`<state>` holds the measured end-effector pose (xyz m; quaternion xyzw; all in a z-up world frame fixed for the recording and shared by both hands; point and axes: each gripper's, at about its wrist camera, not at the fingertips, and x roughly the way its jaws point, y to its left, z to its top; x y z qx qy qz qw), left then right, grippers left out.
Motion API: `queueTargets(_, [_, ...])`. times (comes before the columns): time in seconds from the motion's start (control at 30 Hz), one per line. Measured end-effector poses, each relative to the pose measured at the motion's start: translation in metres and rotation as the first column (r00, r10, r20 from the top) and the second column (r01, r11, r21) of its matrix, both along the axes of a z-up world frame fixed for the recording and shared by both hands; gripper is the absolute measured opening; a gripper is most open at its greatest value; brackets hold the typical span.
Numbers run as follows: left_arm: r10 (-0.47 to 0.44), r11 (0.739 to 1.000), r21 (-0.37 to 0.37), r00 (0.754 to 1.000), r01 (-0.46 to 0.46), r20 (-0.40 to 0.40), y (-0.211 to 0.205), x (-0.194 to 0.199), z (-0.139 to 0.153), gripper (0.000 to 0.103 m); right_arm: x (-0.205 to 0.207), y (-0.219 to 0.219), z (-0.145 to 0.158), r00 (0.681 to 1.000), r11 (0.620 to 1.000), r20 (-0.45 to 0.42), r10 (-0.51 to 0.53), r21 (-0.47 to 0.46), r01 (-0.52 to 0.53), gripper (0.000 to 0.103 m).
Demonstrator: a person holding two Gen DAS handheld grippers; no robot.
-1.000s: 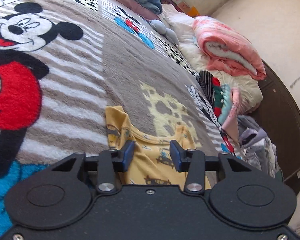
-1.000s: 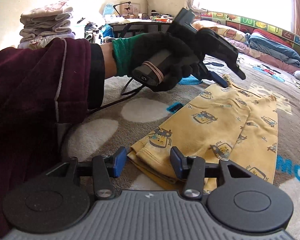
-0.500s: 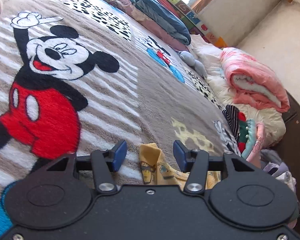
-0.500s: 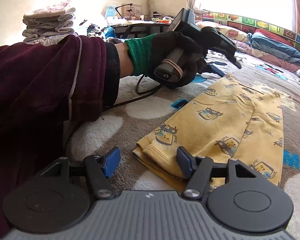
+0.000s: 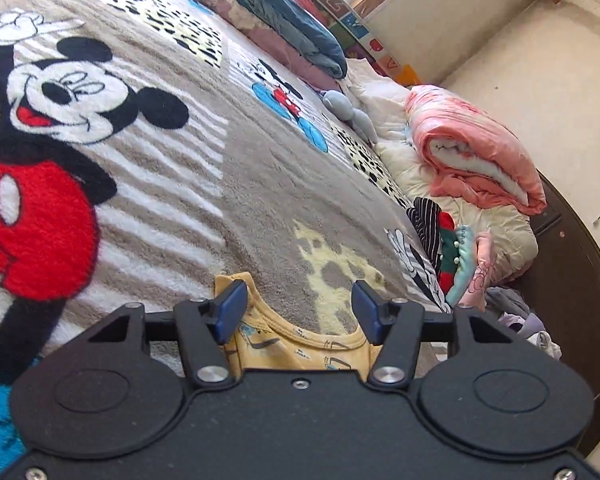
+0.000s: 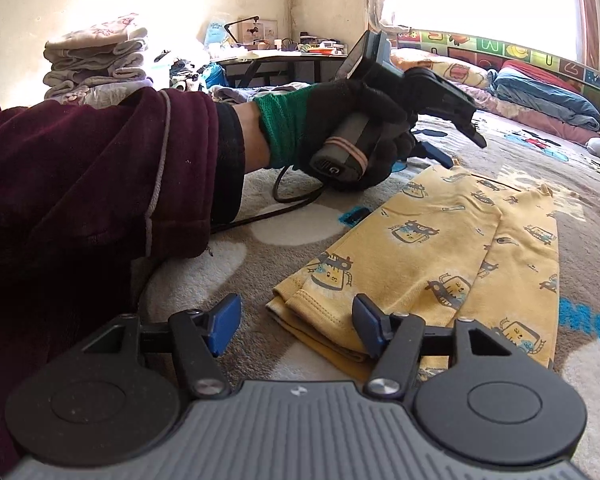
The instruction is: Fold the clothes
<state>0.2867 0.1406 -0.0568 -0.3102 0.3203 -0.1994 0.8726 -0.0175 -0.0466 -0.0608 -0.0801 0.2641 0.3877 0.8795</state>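
Yellow cartoon-print pyjama trousers (image 6: 440,256) lie folded lengthwise, flat, lower right of frame. Left gripper (image 5: 298,312) and right gripper (image 6: 296,324) both wide open, empty.

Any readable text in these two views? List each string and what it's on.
"MO": big blue letters on the blanket, cut off at the frame edge.
"A": one tile of the alphabet panel along the wall; its other tiles are too distorted to read reliably.
Yellow garment: cartoon prints only, no legible words.
Items on the desk: too small and washed out to read.
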Motion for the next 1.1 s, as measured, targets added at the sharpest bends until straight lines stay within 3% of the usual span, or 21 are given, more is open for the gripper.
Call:
queueTargets(0.17, [-0.153, 0.983, -0.096, 0.988, 0.155, 0.029, 0.003, -0.026, 0.019, 0.056, -0.004, 0.001, 0.004, 1.000, 1.000, 0.011, -0.012, 0.005, 0.012, 0.062])
queueTargets(0.27, [-0.291, 0.939, -0.182, 0.956, 0.292, 0.032, -0.002, -0.046, 0.022, 0.061, -0.003, -0.001, 0.003, 1.000, 1.000, 0.010, -0.025, 0.015, 0.025, 0.062])
queueTargets(0.37, [-0.406, 0.903, -0.172, 0.913, 0.395, -0.036, -0.024, -0.056, 0.010, 0.064, -0.001, -0.002, 0.001, 0.999, 0.999, 0.006, -0.032, 0.026, 0.032, 0.062])
queueTargets(0.43, [-0.375, 0.924, -0.131, 0.920, 0.360, -0.117, -0.035, -0.051, -0.009, 0.064, 0.002, -0.003, -0.002, 0.999, 0.999, -0.015, -0.037, 0.029, 0.038, 0.062])
queueTargets(0.47, [-0.351, 0.932, -0.144, 0.928, 0.333, -0.127, -0.035, -0.048, -0.018, 0.061, 0.003, -0.003, -0.003, 0.999, 0.999, -0.022, -0.038, 0.029, 0.039, 0.062])
queueTargets(0.53, [-0.305, 0.940, -0.194, 0.946, 0.281, -0.112, -0.030, -0.040, -0.022, 0.061, 0.003, -0.002, -0.005, 0.999, 0.999, -0.021, -0.036, 0.022, 0.037, 0.063])
queueTargets(0.67, [-0.155, 0.970, -0.198, 0.986, 0.139, -0.067, -0.012, -0.024, -0.019, 0.062, 0.002, 0.002, -0.006, 0.999, 0.999, -0.015, -0.034, -0.001, 0.034, 0.065])
queueTargets(0.8, [-0.044, 0.964, -0.263, 0.998, 0.033, -0.036, 0.010, -0.020, -0.017, 0.062, -0.003, 0.002, -0.001, 1.000, 1.000, -0.018, -0.017, -0.018, 0.016, 0.066])
queueTargets(0.9, [-0.012, 0.952, -0.307, 1.000, 0.010, -0.002, 0.025, -0.022, -0.010, 0.062, -0.003, -0.006, 0.006, 0.999, 1.000, -0.035, -0.020, 0.007, 0.020, 0.064])
queueTargets(0.97, [-0.005, 0.958, -0.287, 1.000, 0.006, 0.004, 0.030, -0.021, -0.006, 0.062, -0.002, -0.014, 0.012, 0.999, 0.999, -0.037, -0.029, 0.044, 0.031, 0.064])
queueTargets(1.1, [-0.002, 0.985, -0.175, 1.000, -0.001, -0.019, 0.036, -0.018, -0.003, 0.062, 0.021, -0.042, 0.026, 0.992, 0.980, -0.070, -0.107, 0.162, 0.117, 0.063])
